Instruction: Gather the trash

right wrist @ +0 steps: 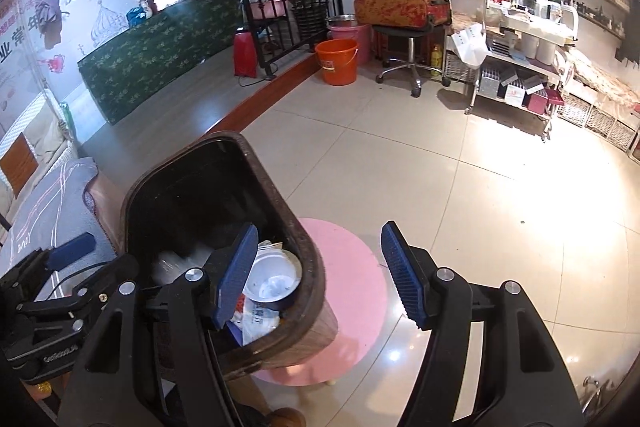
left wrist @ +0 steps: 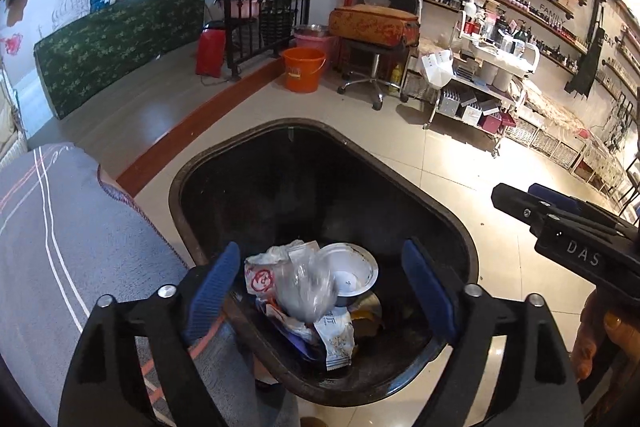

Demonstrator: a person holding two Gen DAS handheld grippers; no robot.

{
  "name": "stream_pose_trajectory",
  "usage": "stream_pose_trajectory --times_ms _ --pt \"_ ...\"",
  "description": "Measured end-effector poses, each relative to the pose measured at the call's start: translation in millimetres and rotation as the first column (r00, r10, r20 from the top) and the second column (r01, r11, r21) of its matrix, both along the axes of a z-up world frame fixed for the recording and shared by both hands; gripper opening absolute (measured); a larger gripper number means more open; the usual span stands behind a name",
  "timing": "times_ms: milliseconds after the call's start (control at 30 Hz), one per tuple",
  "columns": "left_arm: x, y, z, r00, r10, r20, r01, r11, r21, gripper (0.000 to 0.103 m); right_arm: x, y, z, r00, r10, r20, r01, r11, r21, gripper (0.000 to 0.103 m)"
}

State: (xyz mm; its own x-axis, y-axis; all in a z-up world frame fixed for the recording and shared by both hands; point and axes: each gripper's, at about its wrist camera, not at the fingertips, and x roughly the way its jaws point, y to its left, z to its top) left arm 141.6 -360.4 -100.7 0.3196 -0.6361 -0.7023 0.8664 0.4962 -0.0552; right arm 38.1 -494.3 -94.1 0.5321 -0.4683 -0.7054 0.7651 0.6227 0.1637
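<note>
A dark trash bin (left wrist: 400,171) with a wood-grain outside (right wrist: 312,331) stands open on the floor. Inside lie a crumpled clear plastic bag (left wrist: 296,279) with red print, blurred, a white bowl (left wrist: 352,271) and a white wrapper (left wrist: 338,341). My left gripper (left wrist: 322,247) hovers over the bin's mouth, open wide, its blue pads clear of the bag on both sides. My right gripper (right wrist: 320,227) is open just right of the bin, above a pink stool, with nothing between its fingers. It also shows at the right edge of the left wrist view (left wrist: 560,223). The bowl (right wrist: 272,279) shows in the right wrist view too.
A round pink stool (right wrist: 352,291) sits against the bin's right side. A grey cloth-covered cushion (left wrist: 60,247) lies left of the bin. Farther back stand an orange bucket (left wrist: 302,69), a swivel stool bearing a suitcase (left wrist: 374,23) and a rolling cart (left wrist: 480,83).
</note>
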Motion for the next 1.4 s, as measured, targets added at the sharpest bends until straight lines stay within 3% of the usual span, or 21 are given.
stream_pose_trajectory --times_ms 233,333,467,667,800,933,1100,1200,1300,1400 --pt "-1 9 10 0.999 0.026 0.035 -0.025 1.0 -0.014 0.093 -3 4 5 1.0 -0.001 0.008 0.001 1.0 -0.01 0.065" --pt "-2 26 17 0.997 0.063 0.044 -0.061 0.997 -0.044 0.097 0 17 9 1.0 0.016 0.015 -0.015 1.0 -0.028 0.077" --pt "-3 55 28 0.991 0.118 0.068 -0.112 0.991 -0.077 0.097 8 35 16 0.998 0.061 0.027 -0.059 0.996 -0.06 0.077" --pt "-6 122 46 0.954 0.263 0.141 -0.247 0.961 -0.121 0.097 24 89 36 0.988 0.151 0.043 -0.144 0.979 -0.144 0.096" --pt "-12 171 59 0.902 0.369 0.223 -0.342 0.928 -0.151 0.097 31 138 52 0.97 0.23 0.083 -0.21 0.957 -0.203 0.097" --pt "-18 214 70 0.85 0.472 0.235 -0.439 0.88 -0.181 0.097 31 184 68 0.953 0.286 0.101 -0.249 0.928 -0.278 0.097" --pt "-28 252 83 0.799 0.56 0.22 -0.51 0.824 -0.247 0.097 24 246 87 0.915 0.387 0.111 -0.306 0.848 -0.432 0.097" --pt "-38 268 90 0.761 0.606 0.233 -0.545 0.791 -0.277 0.097 5 277 98 0.902 0.402 0.16 -0.273 0.815 -0.511 0.097" --pt "-48 279 98 0.723 0.643 0.251 -0.572 0.762 -0.305 0.097 -10 296 108 0.866 0.46 0.197 -0.305 0.797 -0.521 0.097" --pt "-59 297 104 0.698 0.676 0.235 -0.589 0.729 -0.348 0.097 -17 303 114 0.845 0.488 0.217 -0.337 0.803 -0.492 0.097"
